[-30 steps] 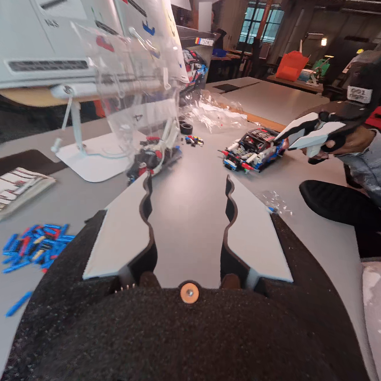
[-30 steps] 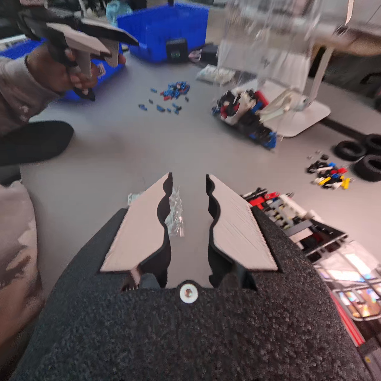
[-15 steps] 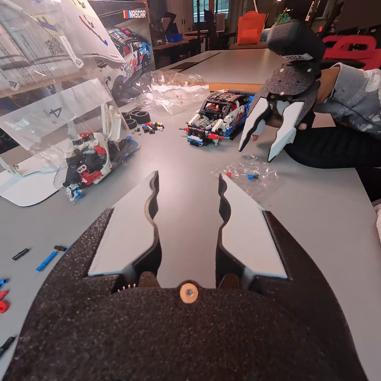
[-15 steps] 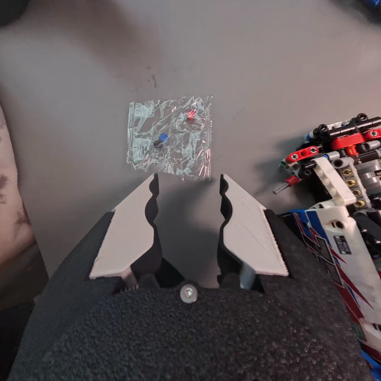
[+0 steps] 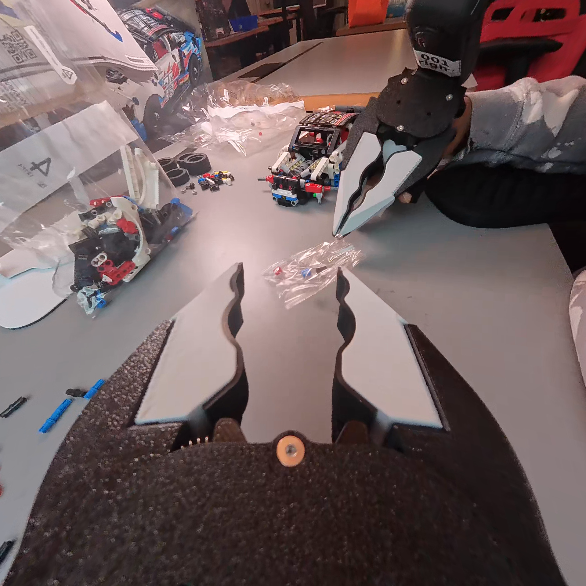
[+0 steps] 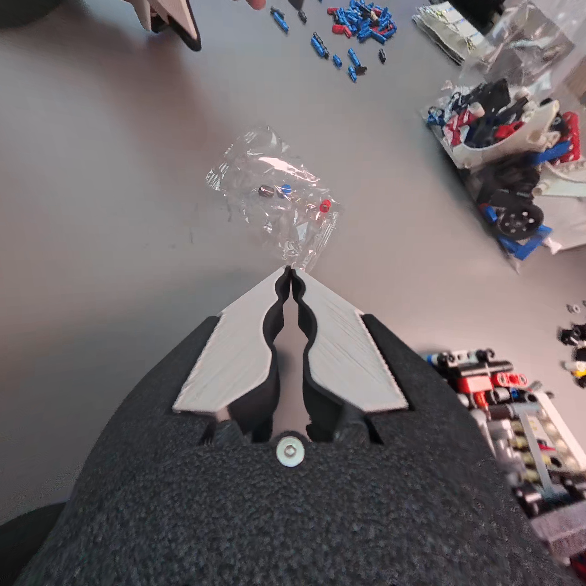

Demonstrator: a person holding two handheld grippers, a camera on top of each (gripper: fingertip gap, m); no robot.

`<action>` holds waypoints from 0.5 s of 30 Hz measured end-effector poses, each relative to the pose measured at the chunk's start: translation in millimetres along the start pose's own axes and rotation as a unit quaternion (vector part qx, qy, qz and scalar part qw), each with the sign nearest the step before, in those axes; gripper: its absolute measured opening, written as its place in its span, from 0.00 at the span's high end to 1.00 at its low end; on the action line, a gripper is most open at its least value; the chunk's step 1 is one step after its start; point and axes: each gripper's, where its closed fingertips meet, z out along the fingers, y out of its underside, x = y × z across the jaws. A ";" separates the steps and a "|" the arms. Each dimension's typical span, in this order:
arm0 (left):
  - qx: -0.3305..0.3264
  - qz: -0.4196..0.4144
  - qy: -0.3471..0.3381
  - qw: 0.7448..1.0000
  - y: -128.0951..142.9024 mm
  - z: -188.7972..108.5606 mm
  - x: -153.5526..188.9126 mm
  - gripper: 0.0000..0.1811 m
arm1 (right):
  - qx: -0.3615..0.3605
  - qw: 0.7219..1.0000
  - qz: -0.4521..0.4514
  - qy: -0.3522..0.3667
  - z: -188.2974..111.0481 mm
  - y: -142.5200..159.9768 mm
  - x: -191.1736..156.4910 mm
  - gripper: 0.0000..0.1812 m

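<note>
A small clear plastic bag (image 5: 310, 272) with a red, a blue and a dark piece inside lies on the grey table (image 5: 444, 317). My right gripper (image 6: 289, 269) is shut, its tips pinching the near corner of this bag (image 6: 276, 196). It shows in the left wrist view (image 5: 338, 234), pointing down at the bag's far corner. My left gripper (image 5: 290, 269) is open and empty, its fingertips on either side of the bag's near end. One of its fingers (image 6: 177, 28) shows at the top of the right wrist view.
A partly built toy car (image 5: 310, 165) stands behind the bag, to the right in the right wrist view (image 6: 507, 412). A large bag of parts (image 5: 111, 241) lies left. Tyres (image 5: 187, 165), loose small parts (image 5: 212, 182), blue pins (image 6: 361, 22) and crumpled plastic (image 5: 250, 114) lie around. The gap from one gripper's tips to the other's is roughly 12 cm.
My right gripper has come down and closed on the small bag's corner; the bag has turned and crumpled. My left gripper has moved closer until its open fingers flank the bag.
</note>
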 end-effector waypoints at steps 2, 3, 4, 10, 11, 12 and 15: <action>-0.003 0.005 0.003 1.000 1.2 0.7 1.9 0.68 | -0.012 1.000 -0.015 -0.012 14.5 -6.6 -5.2 1.00; -0.003 0.006 0.003 1.000 1.0 0.5 2.2 0.68 | -0.026 0.999 -0.020 -0.025 20.0 -6.5 -9.6 0.97; -0.001 0.007 0.003 1.000 0.4 -0.1 2.3 0.68 | -0.037 0.998 -0.023 -0.033 20.7 -6.9 -11.7 0.86; 0.034 -0.035 0.004 0.999 -10.3 -13.3 -4.7 0.68 | 0.101 0.975 0.129 0.150 -130.7 -26.8 97.8 0.90; 0.042 -0.050 0.004 0.998 -12.6 -15.8 -8.0 0.68 | 0.080 0.958 0.146 0.232 -168.2 -3.0 130.8 0.90; 0.050 -0.062 0.001 0.997 -14.7 -18.1 -12.0 0.67 | 0.034 0.939 0.154 0.305 -202.6 31.7 158.8 0.90; 0.066 -0.079 -0.007 0.995 -19.0 -22.2 -19.6 0.65 | -0.164 0.876 0.182 0.415 -272.8 166.8 205.1 0.85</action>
